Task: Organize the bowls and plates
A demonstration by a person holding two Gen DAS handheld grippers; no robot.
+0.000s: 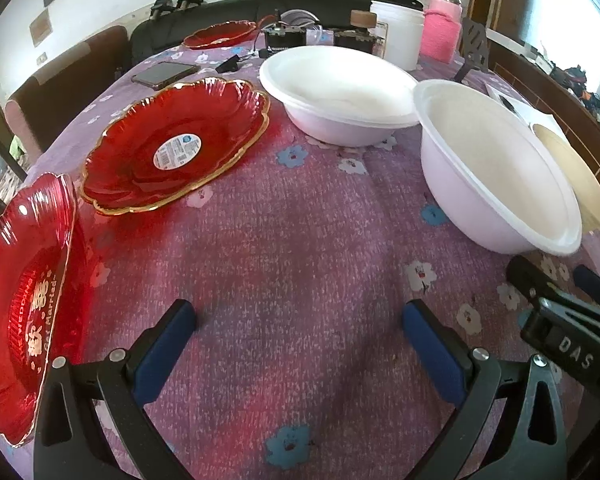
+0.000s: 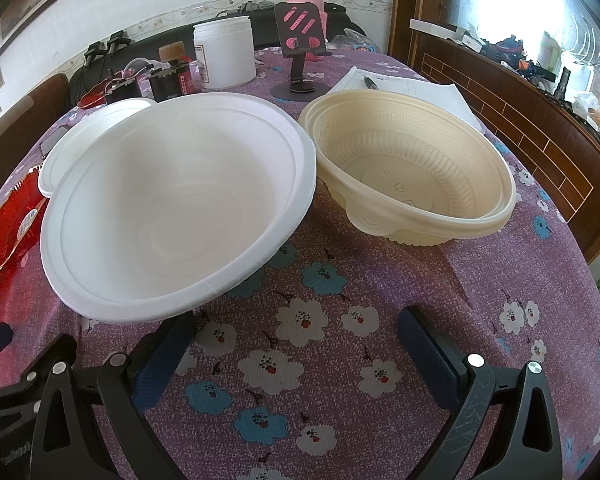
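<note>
A near red plate [image 1: 24, 288] lies at the left edge, a second red plate [image 1: 176, 144] with a sticker behind it, a third red plate [image 1: 220, 34] far back. Two white bowls stand on the purple cloth: the far bowl [image 1: 340, 92] and the near bowl [image 1: 496, 160], which also shows in the right wrist view [image 2: 172, 216]. A cream bowl [image 2: 412, 168] stands right of it. My left gripper [image 1: 300, 316] is open and empty above bare cloth. My right gripper [image 2: 296, 324] is open and empty just in front of the near white bowl.
A phone [image 1: 166, 74], a white jar [image 2: 224, 52], a pink bottle [image 1: 442, 28], a phone stand [image 2: 300, 56], dark boxes and a paper pad with a pen [image 2: 400, 84] crowd the table's back. A wooden sideboard [image 2: 520, 120] runs along the right.
</note>
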